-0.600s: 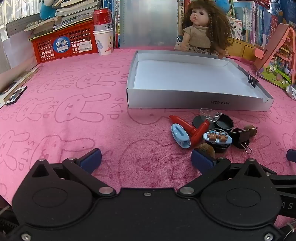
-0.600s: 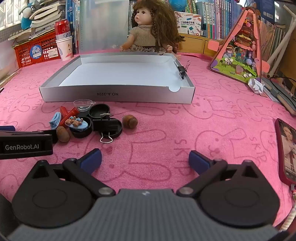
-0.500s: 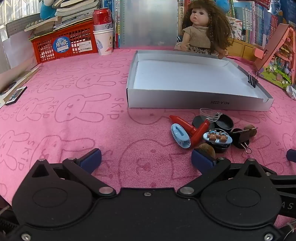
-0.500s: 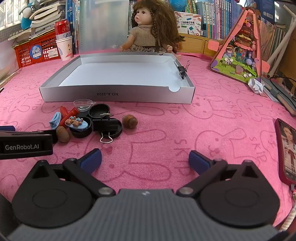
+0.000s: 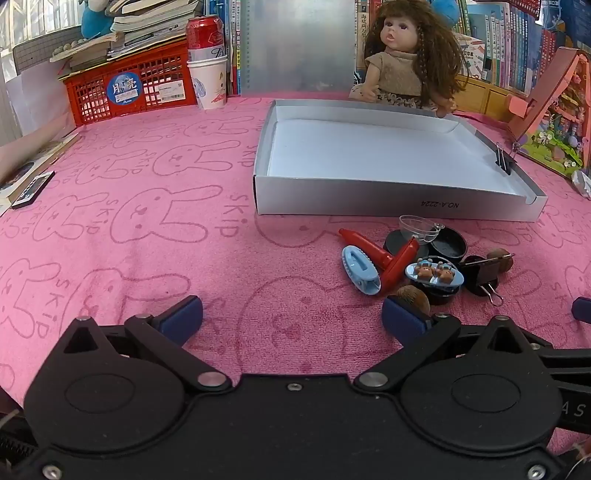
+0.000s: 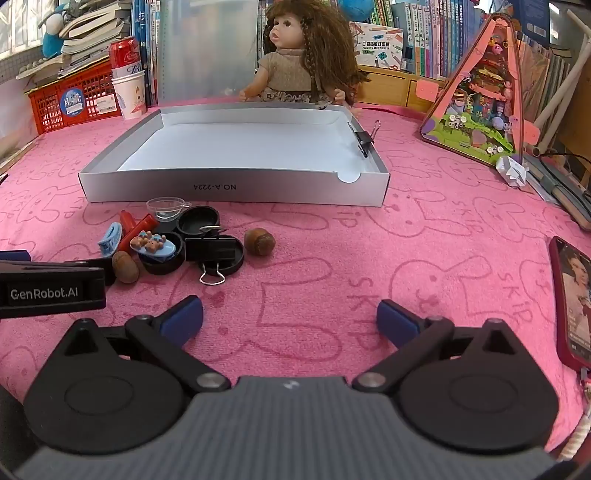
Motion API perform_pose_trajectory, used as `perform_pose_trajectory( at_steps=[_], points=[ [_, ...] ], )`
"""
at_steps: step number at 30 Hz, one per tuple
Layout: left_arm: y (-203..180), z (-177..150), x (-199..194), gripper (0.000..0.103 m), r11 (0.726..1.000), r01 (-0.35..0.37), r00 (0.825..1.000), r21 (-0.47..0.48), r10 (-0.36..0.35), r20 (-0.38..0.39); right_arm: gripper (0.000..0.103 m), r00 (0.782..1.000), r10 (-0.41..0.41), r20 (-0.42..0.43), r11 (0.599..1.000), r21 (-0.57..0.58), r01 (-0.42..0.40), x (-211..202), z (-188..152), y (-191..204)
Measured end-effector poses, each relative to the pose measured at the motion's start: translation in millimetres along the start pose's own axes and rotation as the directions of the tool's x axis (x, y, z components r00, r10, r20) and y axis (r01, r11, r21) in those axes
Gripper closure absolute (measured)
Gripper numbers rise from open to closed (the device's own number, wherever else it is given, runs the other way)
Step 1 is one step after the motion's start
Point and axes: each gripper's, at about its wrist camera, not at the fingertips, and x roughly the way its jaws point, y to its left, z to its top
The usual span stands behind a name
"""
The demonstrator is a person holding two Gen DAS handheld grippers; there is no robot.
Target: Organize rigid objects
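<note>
My feeds bright and evenly lit, daylight entering from a window (image 5: 22, 22) at far left, shadows soft and short, slight glare on the box wall (image 6: 236, 186), strong fisheye bending at my edges, centre sharp, no motion blur

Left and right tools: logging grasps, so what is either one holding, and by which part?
Nothing. The left tool and right tool are both open over bare pink cloth.
</note>
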Motion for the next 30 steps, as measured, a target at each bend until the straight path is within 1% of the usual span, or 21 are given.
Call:
perform_pose_trajectory(
  at_steps=[11, 18, 22, 27, 30],
  points=[
    [0, 0, 0, 0.000, 1.000, 0.001, 1.000, 0.001, -0.001, 0.005, 0.000, 1.000, -0.002, 0.004, 1.000, 0.002, 0.002, -1, 0, 2],
    [3, -1, -4, 0.000, 1.000, 0.007, 1.000, -0.001, -0.007, 0.026, 0.000, 1.000, 0.001, 0.011, 1.000, 0.001, -0.001, -2, -2, 0],
    [4, -3, -6, 0.000, 1.000, 0.011, 1.000, -0.015, -0.010, 0.022, 0.000, 1.000, 0.000, 0.020, 1.000, -0.023, 0.001, -2, -2, 1],
    [9, -4, -12, 0.000, 0.998, 0.046, 0.999, -0.042, -0.046, 0.017, 0.000, 0.998, 0.040, 0.056, 0.998, -0.059, -0.037, -9, -1, 4],
    [10, -4, -16, 0.002, 0.997, 0.059, 0.998, -0.043, -0.059, 0.006, 0.000, 0.995, 0.063, 0.071, 0.996, -0.069, -0.058, -11, 0, 5]
  ],
)
